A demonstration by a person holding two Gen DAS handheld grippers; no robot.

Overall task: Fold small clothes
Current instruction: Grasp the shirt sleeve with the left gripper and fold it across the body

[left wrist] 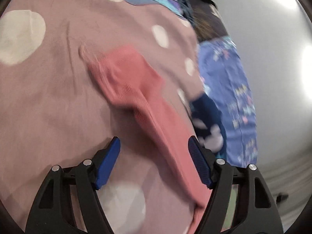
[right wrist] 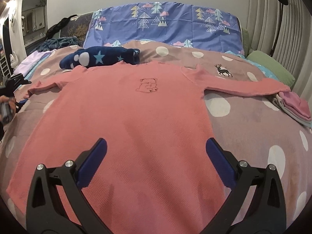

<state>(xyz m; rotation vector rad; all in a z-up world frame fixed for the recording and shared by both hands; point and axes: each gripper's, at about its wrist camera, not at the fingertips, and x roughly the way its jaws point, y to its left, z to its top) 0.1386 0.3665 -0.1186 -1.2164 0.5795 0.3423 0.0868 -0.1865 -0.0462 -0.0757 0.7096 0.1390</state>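
Blue pads of the left gripper (left wrist: 154, 146) stand spread, pinching nothing; the pink sleeve (left wrist: 136, 89) of the shirt runs between them, close against the right-hand pad, though blur hides whether it touches. The sleeve lies on the dotted brown bedspread (left wrist: 48, 97), with a folded navy star-print garment (left wrist: 208, 128) and a blue tree-print pillowcase (left wrist: 230, 89) just beyond it.

The right gripper (right wrist: 156, 146) also has its fingers wide apart, empty, poised above the lower part of the pink shirt (right wrist: 126, 120). The shirt lies flat, front up, in the middle of the bed, both sleeves stretched toward the side edges, a small bear outline (right wrist: 147, 85) on its chest. A stack of folded clothes (right wrist: 294, 107) sits at the bed's right edge, touching the right cuff.
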